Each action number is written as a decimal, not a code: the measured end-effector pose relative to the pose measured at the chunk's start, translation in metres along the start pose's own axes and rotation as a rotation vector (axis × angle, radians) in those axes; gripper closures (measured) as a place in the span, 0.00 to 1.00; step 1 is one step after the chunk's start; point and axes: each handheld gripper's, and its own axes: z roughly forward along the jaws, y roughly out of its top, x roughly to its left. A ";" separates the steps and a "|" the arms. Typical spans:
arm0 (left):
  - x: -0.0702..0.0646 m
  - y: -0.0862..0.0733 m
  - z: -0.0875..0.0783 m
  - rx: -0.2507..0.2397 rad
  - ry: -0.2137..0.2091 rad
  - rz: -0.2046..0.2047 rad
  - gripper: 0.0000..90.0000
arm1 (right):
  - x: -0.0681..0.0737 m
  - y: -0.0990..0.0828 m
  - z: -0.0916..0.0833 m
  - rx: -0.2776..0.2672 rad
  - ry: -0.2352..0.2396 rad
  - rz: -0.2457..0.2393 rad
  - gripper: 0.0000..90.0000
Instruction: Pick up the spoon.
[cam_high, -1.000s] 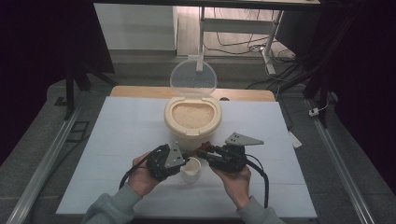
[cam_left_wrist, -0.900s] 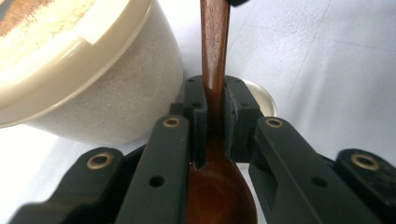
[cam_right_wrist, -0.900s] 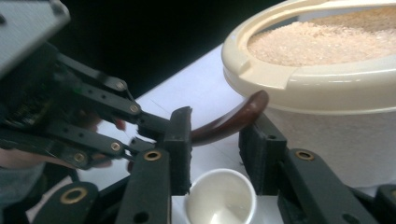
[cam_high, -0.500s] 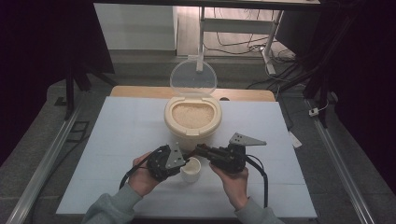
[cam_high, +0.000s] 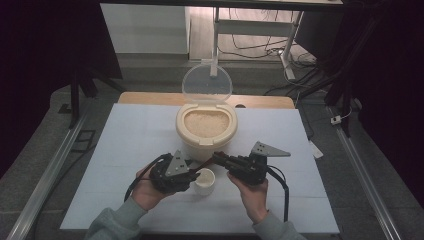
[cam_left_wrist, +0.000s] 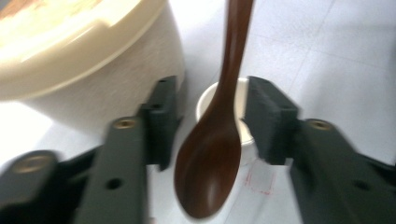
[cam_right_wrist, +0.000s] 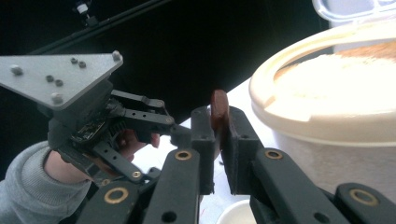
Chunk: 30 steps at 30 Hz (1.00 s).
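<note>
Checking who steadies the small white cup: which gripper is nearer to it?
Left. The left gripper straddles the cup, jaws just opened. The right gripper holds the brown spoon just above it.

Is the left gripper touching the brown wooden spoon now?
Apart. The left gripper view shows the brown wooden spoon hanging between the left gripper's open jaws, with gaps on both sides.

glossy brown spoon (cam_left_wrist: 210, 172) (wood-look), matt cream container (cam_high: 206, 131)
</note>
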 end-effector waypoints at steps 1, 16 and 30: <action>0.002 -0.004 -0.001 -0.008 0.005 -0.022 0.50 | -0.001 0.000 -0.001 -0.006 -0.002 -0.001 0.92; 0.028 -0.075 -0.021 -0.065 0.058 -0.218 0.32 | -0.006 0.011 -0.020 -0.072 -0.002 -0.012 0.92; 0.044 -0.127 -0.041 -0.056 0.092 -0.352 0.30 | -0.008 0.025 -0.036 -0.130 -0.011 -0.025 0.92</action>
